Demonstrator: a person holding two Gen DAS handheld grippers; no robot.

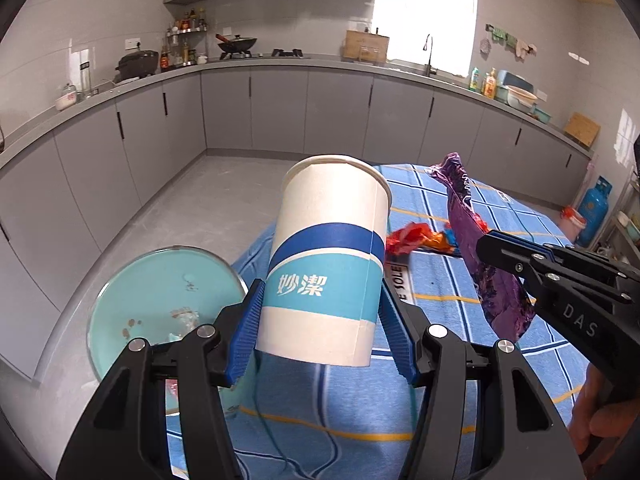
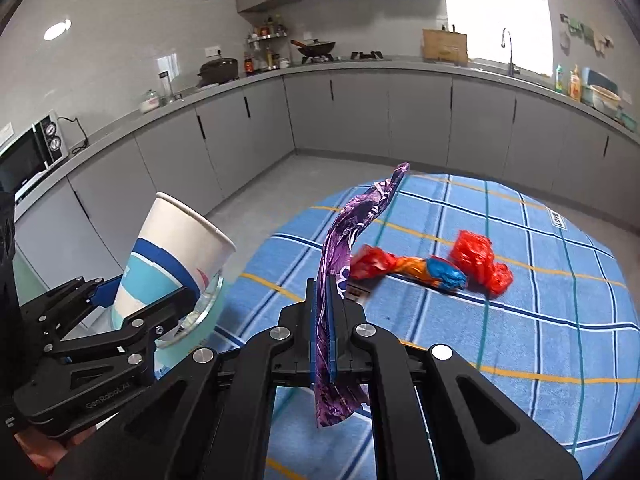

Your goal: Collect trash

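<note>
Over the near edge of a table draped in a blue checked tablecloth (image 1: pixel 460 292), the left wrist view shows the left gripper (image 1: pixel 320 336) clamped on a paper cup (image 1: pixel 326 264), its blue ribbed pads pressed against the cup's lower sides. The cup is white with a dark blue stripe and a light blue band bearing white characters, held off the cloth and tilted with its open mouth pointing away from the camera. Below and to the left sits a light blue trash bin (image 1: pixel 160 300) with a few scraps inside. To the right, the right gripper (image 1: pixel 486 240) reaches in from the side, pinching a purple foil wrapper (image 1: pixel 480 260) that hangs above and below its fingers. Behind the cup, a red and orange crumpled wrapper (image 1: pixel 416 240) lies on the cloth. Across in the right wrist view, the right gripper (image 2: pixel 325 320) has its jaws closed flat on the purple foil wrapper (image 2: pixel 352 224), which curls up past the fingertips and also dangles beneath them. Farther out on the blue checked tablecloth (image 2: pixel 520 340) lies the red and orange crumpled wrapper (image 2: pixel 432 266), twisted with a blue section in its middle. At the left, the left gripper (image 2: pixel 144 300) holds the paper cup (image 2: pixel 176 252) above the rim of the trash bin (image 2: pixel 208 312).
</note>
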